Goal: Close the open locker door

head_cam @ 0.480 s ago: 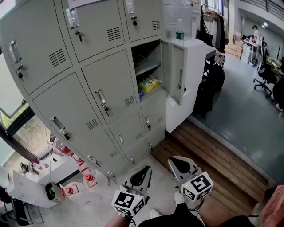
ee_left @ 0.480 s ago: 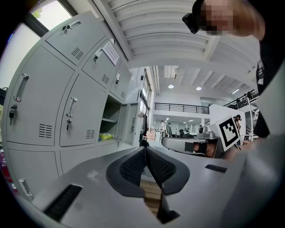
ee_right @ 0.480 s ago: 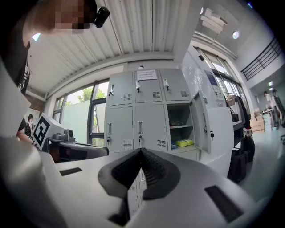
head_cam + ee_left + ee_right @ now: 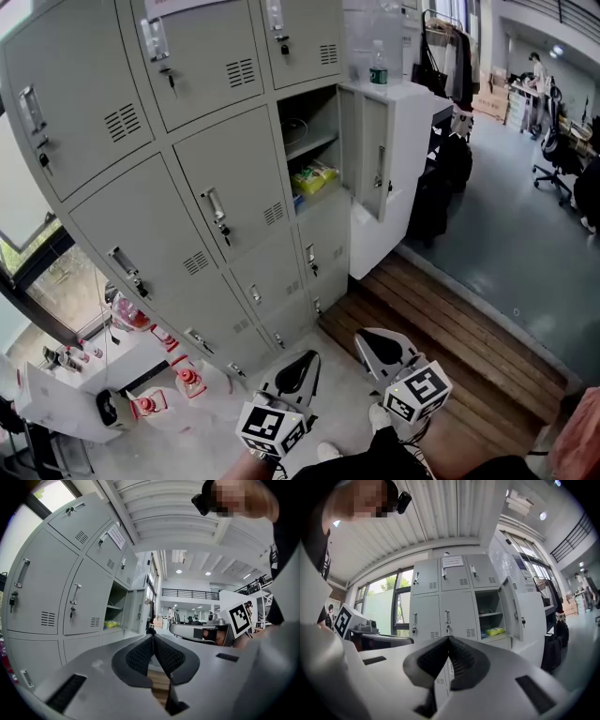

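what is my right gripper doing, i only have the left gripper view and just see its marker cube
observer: the right gripper is shut, with nothing between its jaws.
operator: is it near the open door
observer: no. in the head view it sits low by the person's shoes, with the wooden platform between it and the open door.
operator: anything on top beside that door
observer: a bottle with a green label stands on the white cabinet just behind the door.
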Motion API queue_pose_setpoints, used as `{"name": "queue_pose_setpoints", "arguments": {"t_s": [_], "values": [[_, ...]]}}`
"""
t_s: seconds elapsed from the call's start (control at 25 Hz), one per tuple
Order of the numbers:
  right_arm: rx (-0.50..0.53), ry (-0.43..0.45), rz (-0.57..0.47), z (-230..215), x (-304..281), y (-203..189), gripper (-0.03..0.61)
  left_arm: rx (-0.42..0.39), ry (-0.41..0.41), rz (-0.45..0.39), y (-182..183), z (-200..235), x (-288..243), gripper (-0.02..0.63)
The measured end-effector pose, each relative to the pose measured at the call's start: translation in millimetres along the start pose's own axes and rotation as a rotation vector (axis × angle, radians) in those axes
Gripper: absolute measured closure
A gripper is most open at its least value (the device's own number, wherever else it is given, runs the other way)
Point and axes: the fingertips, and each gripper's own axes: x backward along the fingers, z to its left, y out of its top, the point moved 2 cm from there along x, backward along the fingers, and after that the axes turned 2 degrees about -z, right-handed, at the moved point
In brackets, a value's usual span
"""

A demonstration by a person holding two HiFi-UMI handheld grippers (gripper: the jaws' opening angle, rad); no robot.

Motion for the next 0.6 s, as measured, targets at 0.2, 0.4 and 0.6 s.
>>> {"name": "queue_pose_setpoints", "arguments": {"t_s": [0.2,0.4,0.6], "values": [[0.022,-0.016,-0.013,-5,-4,5,0.525,-0.008,-0.021,0.003,-1,1,-2,0.591],[0.025,-0.025,-0.029,-23,-13,11,0.525,-0.002,-0.026,0.011,-5,2,-15,0.591],[0.023,-0.002,-0.035,-51,-31,13,0.525,-0.008,-0.012,0.017,-5,11,-45,0.591]]}}
